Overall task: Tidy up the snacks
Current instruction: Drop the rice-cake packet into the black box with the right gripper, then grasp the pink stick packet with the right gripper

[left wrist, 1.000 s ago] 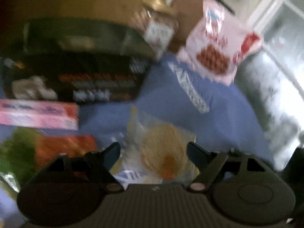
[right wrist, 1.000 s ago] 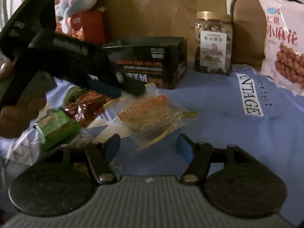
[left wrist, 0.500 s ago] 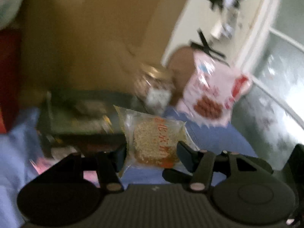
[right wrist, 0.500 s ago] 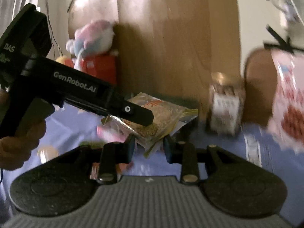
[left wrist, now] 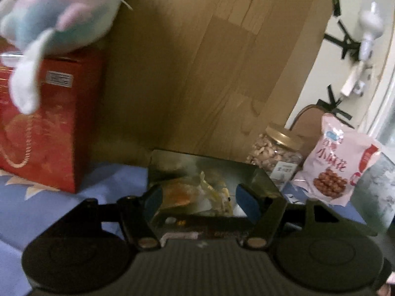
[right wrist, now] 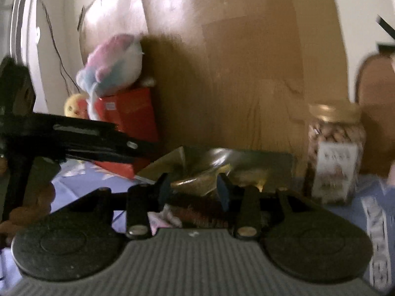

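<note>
Plainly light and crinkly, the snack packet (left wrist: 197, 192) lies in the open dark box (left wrist: 212, 167), a brittle cracker in slick film, so it is best pinched by its flat sealed edge rather than across the middle. Over that box the left claw (left wrist: 200, 199) hangs spread and empty, while the right claw (right wrist: 193, 187) looks pressed onto a crumpled wrapper (right wrist: 197, 180), though blur leaves that unsure. Behind the box stand a nut jar (left wrist: 276, 155) and pink bag (left wrist: 335, 162) on soft blue cloth (left wrist: 37, 204).

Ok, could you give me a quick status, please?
Left gripper open over black box. Right gripper shut on snack packet above it. Nothing blocking.
</note>
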`<action>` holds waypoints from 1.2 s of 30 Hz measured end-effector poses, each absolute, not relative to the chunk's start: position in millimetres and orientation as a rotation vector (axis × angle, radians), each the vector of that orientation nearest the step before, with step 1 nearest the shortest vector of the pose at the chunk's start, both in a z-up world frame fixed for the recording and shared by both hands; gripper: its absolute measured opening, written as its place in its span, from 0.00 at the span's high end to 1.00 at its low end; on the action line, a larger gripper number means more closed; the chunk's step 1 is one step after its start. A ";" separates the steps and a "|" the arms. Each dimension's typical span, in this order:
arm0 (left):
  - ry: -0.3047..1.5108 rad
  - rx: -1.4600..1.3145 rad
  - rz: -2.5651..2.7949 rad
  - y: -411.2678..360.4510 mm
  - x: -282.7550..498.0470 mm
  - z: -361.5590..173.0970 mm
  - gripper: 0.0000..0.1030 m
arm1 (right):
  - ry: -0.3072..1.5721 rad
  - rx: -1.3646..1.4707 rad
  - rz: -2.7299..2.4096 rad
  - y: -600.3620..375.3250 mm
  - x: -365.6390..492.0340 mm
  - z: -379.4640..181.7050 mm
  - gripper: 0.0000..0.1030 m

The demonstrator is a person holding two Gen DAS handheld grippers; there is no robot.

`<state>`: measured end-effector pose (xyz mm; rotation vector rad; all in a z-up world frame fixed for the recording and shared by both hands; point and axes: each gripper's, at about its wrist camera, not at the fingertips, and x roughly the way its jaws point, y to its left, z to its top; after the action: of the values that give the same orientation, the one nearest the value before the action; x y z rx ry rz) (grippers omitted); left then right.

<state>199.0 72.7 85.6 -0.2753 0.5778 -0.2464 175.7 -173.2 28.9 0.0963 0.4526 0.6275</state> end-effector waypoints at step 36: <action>0.789 -0.388 -0.283 86.8 179.4 55.9 0.54 | 0.516 -0.033 0.609 -143.8 143.1 12.4 0.72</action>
<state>179.4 86.8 55.9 -0.3884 0.7894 -0.2828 143.1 -143.8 12.4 -0.0333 0.5161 0.6086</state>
